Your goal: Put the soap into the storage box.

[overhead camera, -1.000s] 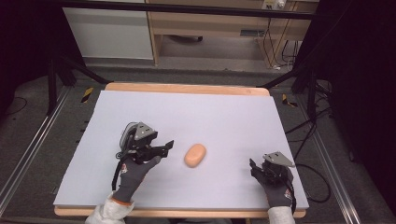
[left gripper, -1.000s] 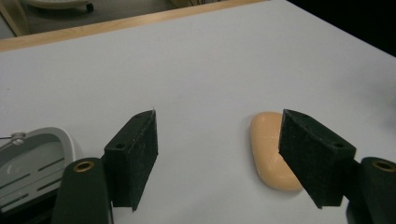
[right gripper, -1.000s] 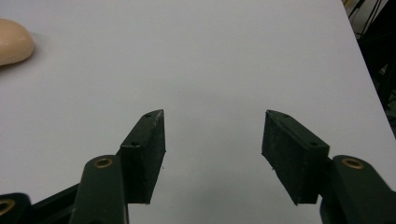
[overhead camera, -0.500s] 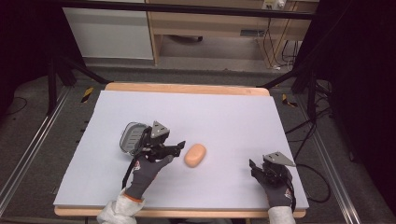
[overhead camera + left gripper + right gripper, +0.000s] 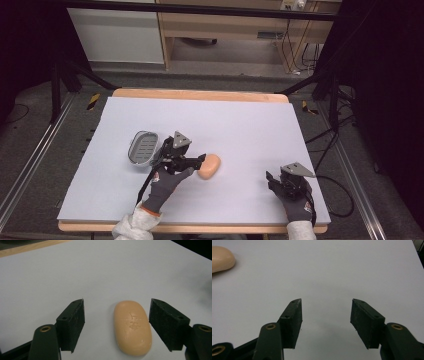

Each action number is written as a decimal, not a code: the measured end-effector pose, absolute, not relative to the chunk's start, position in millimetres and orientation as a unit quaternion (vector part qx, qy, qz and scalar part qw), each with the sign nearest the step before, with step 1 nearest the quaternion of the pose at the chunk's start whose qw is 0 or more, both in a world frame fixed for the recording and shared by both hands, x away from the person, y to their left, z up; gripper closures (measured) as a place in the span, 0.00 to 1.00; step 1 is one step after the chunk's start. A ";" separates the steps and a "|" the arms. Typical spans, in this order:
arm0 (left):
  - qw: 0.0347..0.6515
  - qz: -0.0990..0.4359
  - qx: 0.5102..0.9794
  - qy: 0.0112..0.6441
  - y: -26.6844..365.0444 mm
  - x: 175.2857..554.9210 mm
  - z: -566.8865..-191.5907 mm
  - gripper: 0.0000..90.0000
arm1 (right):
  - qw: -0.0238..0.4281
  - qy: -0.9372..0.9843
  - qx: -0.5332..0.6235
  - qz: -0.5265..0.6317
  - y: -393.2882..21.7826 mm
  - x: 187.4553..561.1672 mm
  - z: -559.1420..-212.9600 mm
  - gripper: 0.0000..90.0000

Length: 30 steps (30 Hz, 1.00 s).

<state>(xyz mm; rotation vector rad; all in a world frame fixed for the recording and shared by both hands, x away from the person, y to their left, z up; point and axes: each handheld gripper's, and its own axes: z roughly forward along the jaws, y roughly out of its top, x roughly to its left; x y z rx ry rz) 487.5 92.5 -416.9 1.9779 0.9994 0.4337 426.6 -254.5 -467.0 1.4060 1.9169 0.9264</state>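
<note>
left gripper (image 5: 199, 161) has slid across the mat since a second ago, from well short of the soap to right at it, and its jaws now stand spread with the bar between them. in the left gripper view the soap (image 5: 132, 327) lies flat on the white mat, nearer the right-hand pad than the other; neither pad presses on it, so nothing is grasped yet. that puts the work at the point of closing on the bar, and a small shift to centre it would likely give a squarer bite, since a smooth rounded bar could squirt out of an off-centre pinch.

right gripper (image 5: 272, 179) sits near the table's near edge, well apart from the soap. its jaws have just been narrowing, part-way in, with bare mat between them and nothing held; the hand itself has kept its place.

farther back and to the left, the grey soap dish (image 5: 142, 148) lies behind the left hand, uncovered now that the hand has moved off it. it looks the likely home for the bar.
</note>
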 end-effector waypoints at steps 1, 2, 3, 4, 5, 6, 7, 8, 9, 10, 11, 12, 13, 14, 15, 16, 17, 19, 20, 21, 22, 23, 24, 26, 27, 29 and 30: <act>0.425 0.171 0.795 0.398 89.3 487.7 -419.1 0.31 | 0.291 0.720 0.526 0.346 -253.7 426.6 -467.1 0.47; 0.423 0.171 0.797 0.396 88.1 487.8 -419.9 0.31 | 0.290 0.721 0.526 0.346 -253.2 426.7 -467.2 0.47; 0.419 0.173 0.801 0.392 86.4 487.9 -420.9 0.31 | 0.289 0.721 0.527 0.345 -252.7 426.8 -467.4 0.47; 0.419 0.173 0.801 0.392 86.4 487.9 -420.9 0.31 | 0.289 0.721 0.527 0.345 -252.7 426.8 -467.4 0.47; 0.417 0.172 0.802 0.391 85.1 488.2 -421.8 0.31 | 0.289 0.725 0.524 0.341 -252.3 427.2 -468.0 0.47; 0.416 0.171 0.803 0.391 84.0 488.7 -422.7 0.31 | 0.289 0.725 0.524 0.341 -252.3 427.2 -468.0 0.47; 0.414 0.169 0.804 0.392 82.2 489.3 -424.4 0.31 | 0.290 0.726 0.523 0.340 -252.1 427.4 -468.2 0.47; 0.414 0.169 0.804 0.392 82.2 489.3 -424.4 0.31 | 0.290 0.726 0.523 0.340 -252.1 427.4 -468.2 0.47; 0.408 0.169 0.809 0.389 79.3 489.8 -427.1 0.31 | 0.290 0.726 0.523 0.339 -252.0 427.6 -468.4 0.47; 0.408 0.169 0.809 0.389 79.3 489.8 -427.1 0.31 | 0.290 0.726 0.523 0.339 -252.0 427.6 -468.4 0.47; 0.403 0.169 0.812 0.386 76.2 490.4 -429.8 0.31 | 0.289 0.726 0.523 0.340 -251.7 427.3 -468.2 0.47; 0.403 0.169 0.812 0.386 76.2 490.4 -429.8 0.31 | 0.289 0.726 0.523 0.340 -251.7 427.3 -468.2 0.47; 0.402 0.168 0.814 0.385 74.7 490.9 -431.3 0.31 | 0.289 0.726 0.523 0.340 -251.6 427.4 -468.3 0.47; 0.401 0.165 0.815 0.385 71.8 491.3 -433.8 0.30 | 0.287 0.727 0.523 0.340 -251.7 427.6 -468.6 0.47; 0.398 0.165 0.817 0.384 69.8 491.2 -435.4 0.30 | 0.287 0.727 0.523 0.340 -251.6 427.8 -468.8 0.47; 0.398 0.165 0.817 0.384 69.8 491.2 -435.4 0.30 | 0.287 0.727 0.523 0.340 -251.6 427.8 -468.8 0.47; 0.392 0.163 0.822 0.379 67.1 491.1 -437.4 0.30 | 0.287 0.727 0.522 0.341 -251.6 428.2 -468.9 0.47; 0.389 0.163 0.823 0.379 64.9 491.8 -439.3 0.30 | 0.287 0.727 0.522 0.341 -251.5 428.0 -469.1 0.47; 0.389 0.163 0.823 0.379 64.9 491.8 -439.3 0.30 | 0.287 0.727 0.522 0.341 -251.5 428.0 -469.1 0.47; 0.389 0.161 0.823 0.381 63.7 492.5 -440.7 0.30 | 0.286 0.726 0.523 0.342 -251.5 427.9 -469.1 0.47; 0.385 0.161 0.825 0.381 62.9 493.0 -441.6 0.30 | 0.288 0.727 0.523 0.339 -252.0 428.0 -469.1 0.47; 0.382 0.160 0.827 0.380 61.5 493.4 -442.9 0.30 | 0.286 0.726 0.526 0.340 -251.9 428.1 -469.3 0.47; 0.381 0.160 0.828 0.380 60.6 493.7 -443.9 0.30 | 0.284 0.726 0.525 0.340 -252.2 428.2 -469.6 0.47; 0.374 0.159 0.832 0.379 58.3 494.1 -446.2 0.30 | 0.282 0.726 0.526 0.341 -251.9 428.2 -469.8 0.47; 0.374 0.157 0.832 0.379 56.3 494.4 -448.0 0.30 | 0.281 0.727 0.526 0.339 -251.5 428.6 -469.7 0.47; 0.373 0.155 0.833 0.378 55.3 494.8 -448.8 0.30 | 0.281 0.727 0.526 0.340 -251.5 428.9 -469.9 0.47; 0.372 0.154 0.834 0.377 54.0 495.2 -449.7 0.30 | 0.285 0.728 0.524 0.338 -251.5 429.5 -470.4 0.47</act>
